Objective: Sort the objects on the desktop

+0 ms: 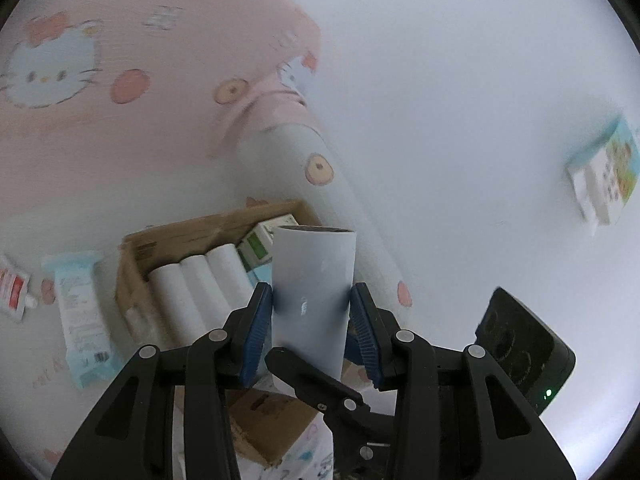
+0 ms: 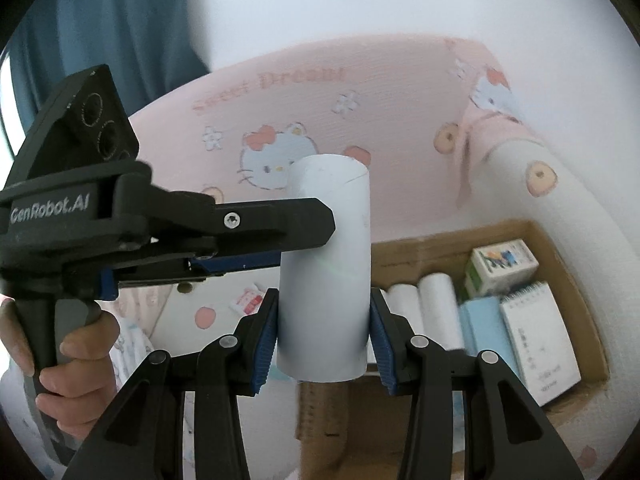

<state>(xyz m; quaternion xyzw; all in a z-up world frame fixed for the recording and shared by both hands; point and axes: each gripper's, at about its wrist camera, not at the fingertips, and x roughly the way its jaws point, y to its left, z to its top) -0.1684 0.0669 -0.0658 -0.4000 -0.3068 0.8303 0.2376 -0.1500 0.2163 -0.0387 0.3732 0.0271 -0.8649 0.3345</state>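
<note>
A white hollow tube [image 1: 314, 264] stands upright with my left gripper [image 1: 310, 292] shut on it, blue pads pressed to both its sides. The same tube [image 2: 328, 240] sits in my right gripper [image 2: 323, 300], also shut on it lower down. In the right wrist view the left gripper's fingers [image 2: 280, 224] reach in from the left, held by a person's hand [image 2: 76, 360]. The tube hangs over an open cardboard box [image 2: 404, 254] holding white rolls [image 2: 436, 308], a green-and-white carton [image 2: 500, 266], a light blue box [image 2: 480, 328] and a spiral notepad [image 2: 536, 340].
The box [image 1: 132, 276] rests on pink cartoon-cat bedding [image 1: 120, 140]. Left of it lie a light blue wipes packet [image 1: 78, 312] and a red-and-white sachet [image 1: 14, 292]. A small printed box [image 1: 604, 176] lies far right on white. A blue curtain [image 2: 120, 20] hangs behind.
</note>
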